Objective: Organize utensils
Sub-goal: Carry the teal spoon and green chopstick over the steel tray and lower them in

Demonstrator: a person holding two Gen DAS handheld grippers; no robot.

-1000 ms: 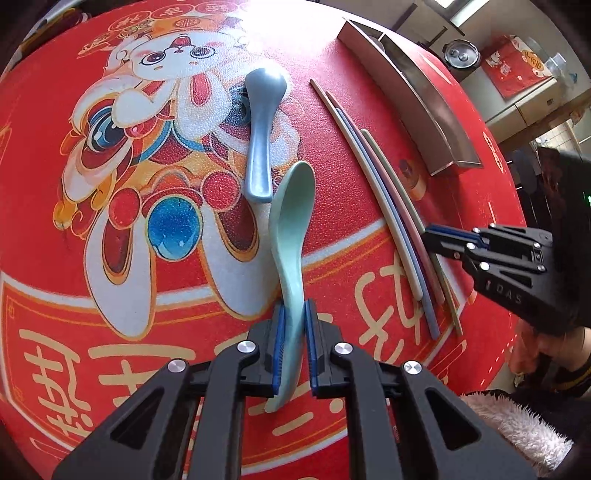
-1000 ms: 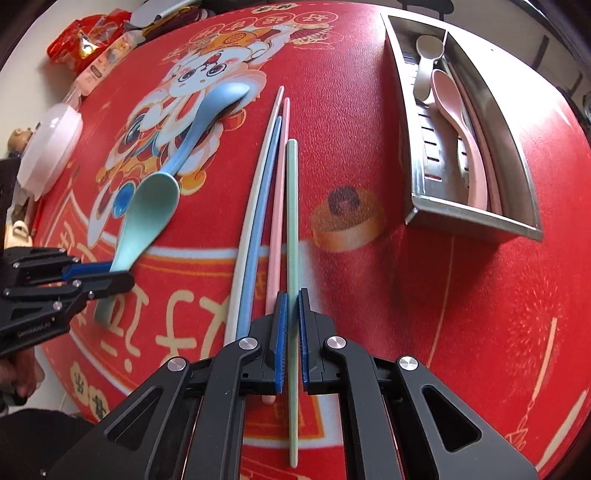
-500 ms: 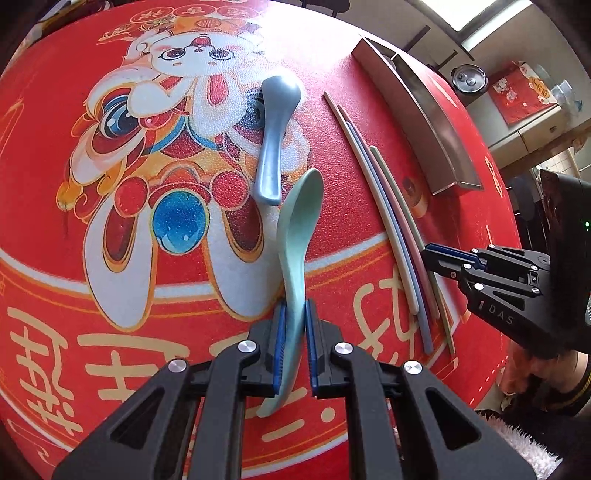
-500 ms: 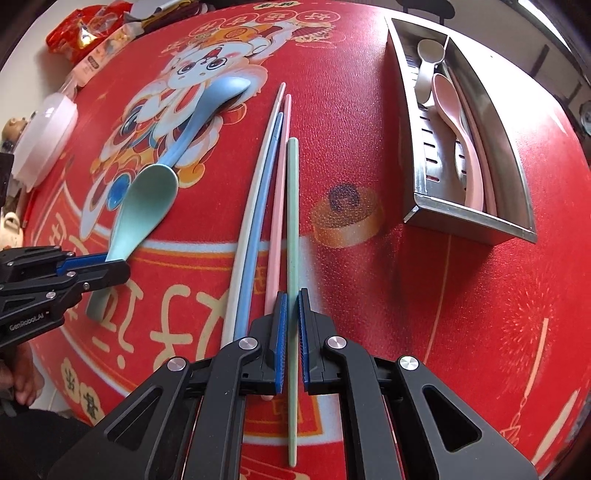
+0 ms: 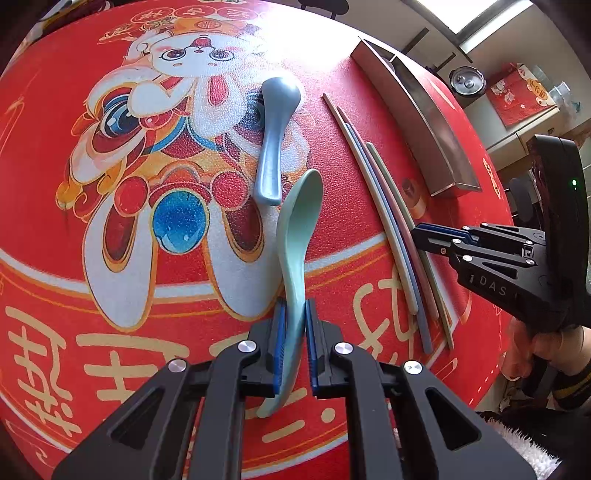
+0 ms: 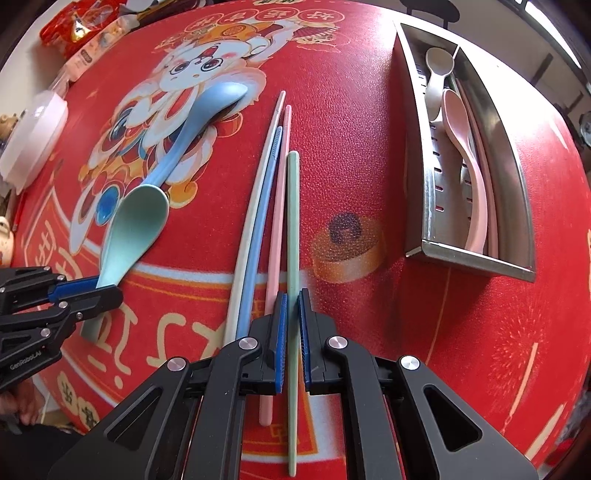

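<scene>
My left gripper (image 5: 294, 314) is shut on the handle of a mint green spoon (image 5: 299, 221), its bowl pointing away and raised off the red mat; it also shows in the right wrist view (image 6: 135, 229). My right gripper (image 6: 290, 306) is shut on a green chopstick (image 6: 293, 221), beside white (image 6: 255, 199), blue (image 6: 264, 206) and pink (image 6: 279, 199) chopsticks lying on the mat. A blue spoon (image 5: 275, 125) lies on the rabbit print. The metal utensil tray (image 6: 428, 155) holds a pink spoon (image 6: 465, 147) and a pale spoon (image 6: 437, 70).
The table has a red cover with a rabbit print (image 5: 166, 147). A white lidded bowl (image 6: 33, 140) and snack packets (image 6: 74, 26) sit at the far left edge. The other hand's gripper (image 5: 491, 266) shows at the right of the left wrist view.
Both grippers have lifted slightly and pulled back, so more of the table shows. The green spoon and the green chopstick stay clamped. The other utensils have not moved.
</scene>
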